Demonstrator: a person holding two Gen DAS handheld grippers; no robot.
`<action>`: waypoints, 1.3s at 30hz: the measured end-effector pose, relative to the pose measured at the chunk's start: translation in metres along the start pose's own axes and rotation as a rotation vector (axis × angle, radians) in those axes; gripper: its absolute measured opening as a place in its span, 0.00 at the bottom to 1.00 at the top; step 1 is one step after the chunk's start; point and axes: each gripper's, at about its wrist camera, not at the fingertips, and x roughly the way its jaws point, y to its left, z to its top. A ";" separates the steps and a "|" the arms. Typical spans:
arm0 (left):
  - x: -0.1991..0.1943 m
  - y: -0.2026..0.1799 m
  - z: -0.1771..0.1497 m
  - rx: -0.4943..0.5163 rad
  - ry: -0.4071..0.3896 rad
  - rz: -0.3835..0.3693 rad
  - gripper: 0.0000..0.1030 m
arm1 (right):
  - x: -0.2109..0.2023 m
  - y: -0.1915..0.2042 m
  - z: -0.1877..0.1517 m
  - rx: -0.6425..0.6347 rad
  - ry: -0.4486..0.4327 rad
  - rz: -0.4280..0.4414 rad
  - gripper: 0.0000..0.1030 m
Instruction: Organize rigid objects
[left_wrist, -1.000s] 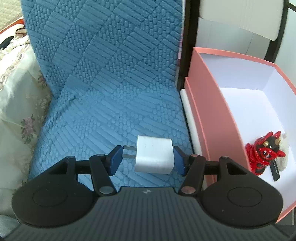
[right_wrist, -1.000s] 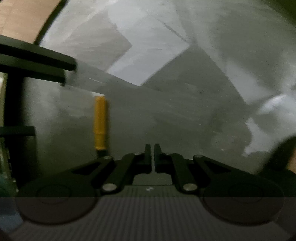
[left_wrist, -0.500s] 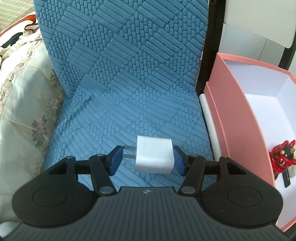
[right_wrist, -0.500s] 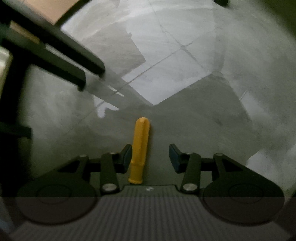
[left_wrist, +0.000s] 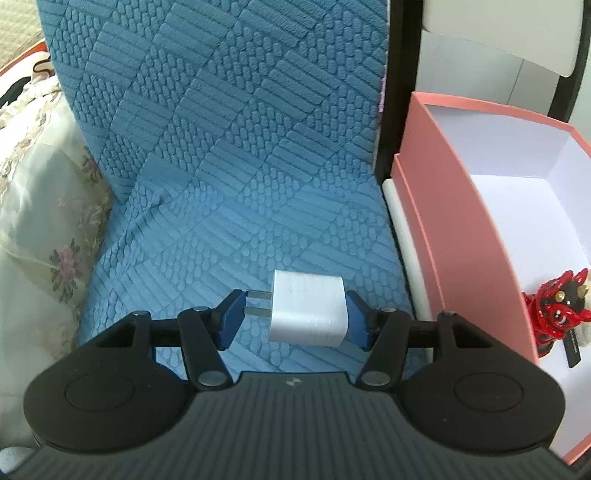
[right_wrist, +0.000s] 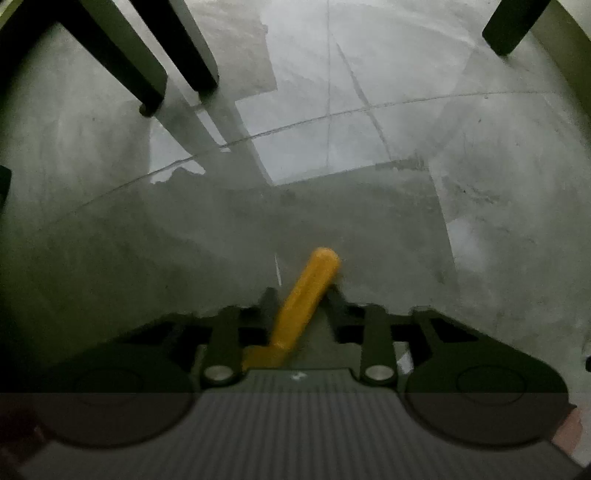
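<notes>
My left gripper (left_wrist: 294, 319) is shut on a white charger plug (left_wrist: 308, 312): its prongs meet the left pad and its body the right pad. It hangs over a blue quilted seat (left_wrist: 240, 166). To the right stands an open pink box (left_wrist: 454, 221) with a white inside, and a red figurine (left_wrist: 554, 314) lies in it. In the right wrist view a yellow stick (right_wrist: 317, 273) lies slanted on the grey floor between the fingers of my right gripper (right_wrist: 301, 306). Those jaws are closing and the blurred pads appear to press on the stick.
A floral fabric (left_wrist: 37, 221) lies left of the blue seat. A black frame post (left_wrist: 400, 74) runs between the seat back and the pink box. Dark furniture legs (right_wrist: 147, 66) stand on the tiled floor at the top left of the right wrist view.
The right gripper went from shut beside the yellow stick to open around it, then closed on it while rolling. The left gripper kept its hold on the charger, and its view shifted slightly left.
</notes>
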 end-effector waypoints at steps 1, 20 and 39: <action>-0.001 -0.001 0.000 0.001 -0.002 -0.001 0.62 | 0.001 -0.002 0.001 0.011 0.010 -0.001 0.19; -0.032 -0.006 -0.017 -0.050 -0.043 -0.119 0.62 | -0.029 -0.102 -0.048 0.313 0.067 -0.020 0.18; -0.064 0.005 -0.051 -0.093 -0.048 -0.169 0.62 | -0.098 -0.166 -0.114 0.620 0.180 -0.036 0.19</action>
